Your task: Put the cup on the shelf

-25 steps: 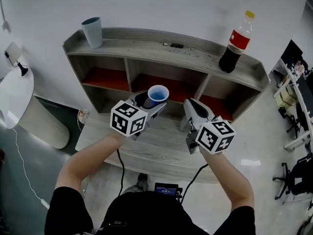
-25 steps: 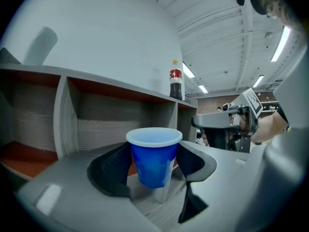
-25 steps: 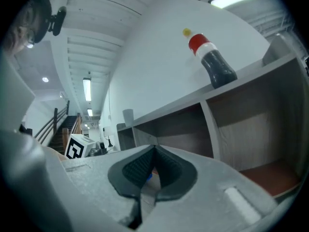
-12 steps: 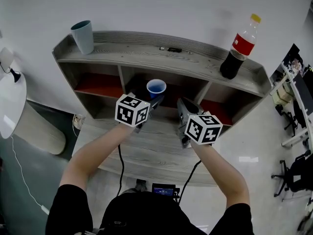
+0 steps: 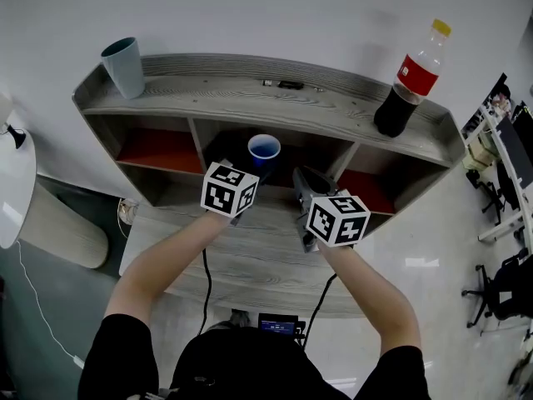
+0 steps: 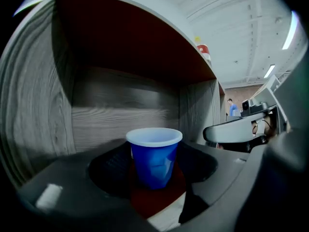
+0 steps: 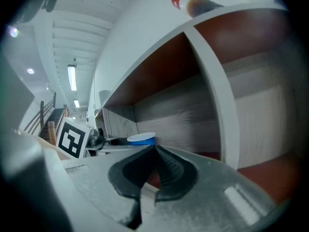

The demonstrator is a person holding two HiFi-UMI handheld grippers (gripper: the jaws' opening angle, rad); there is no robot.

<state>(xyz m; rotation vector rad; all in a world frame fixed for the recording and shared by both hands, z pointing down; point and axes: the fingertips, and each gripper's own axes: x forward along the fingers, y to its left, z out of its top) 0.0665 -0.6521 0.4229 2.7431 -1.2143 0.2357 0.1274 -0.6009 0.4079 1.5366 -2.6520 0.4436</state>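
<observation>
A blue cup [image 5: 264, 150] with a white rim stands upright between the jaws of my left gripper [image 5: 259, 167], which is shut on it. The cup sits at the mouth of the middle compartment of the grey wooden shelf [image 5: 250, 77]. In the left gripper view the cup [image 6: 154, 156] fills the gap between the dark pads, with the compartment's red floor [image 6: 161, 199] below it; I cannot tell whether it rests on that floor. My right gripper [image 5: 301, 178] hovers just right of it, shut and holding nothing. From the right gripper view, the cup's rim [image 7: 141, 138] shows beyond the closed jaws.
On the shelf top stand a teal cup [image 5: 125, 67] at the left end and a cola bottle [image 5: 408, 77] at the right, with a small dark item [image 5: 290, 84] between them. Red-floored compartments lie either side. A wooden table [image 5: 250, 261] runs under my arms.
Both grippers have moved forward toward the shelf and slightly down. The blue cup has travelled with the left gripper up to the middle compartment's opening.
</observation>
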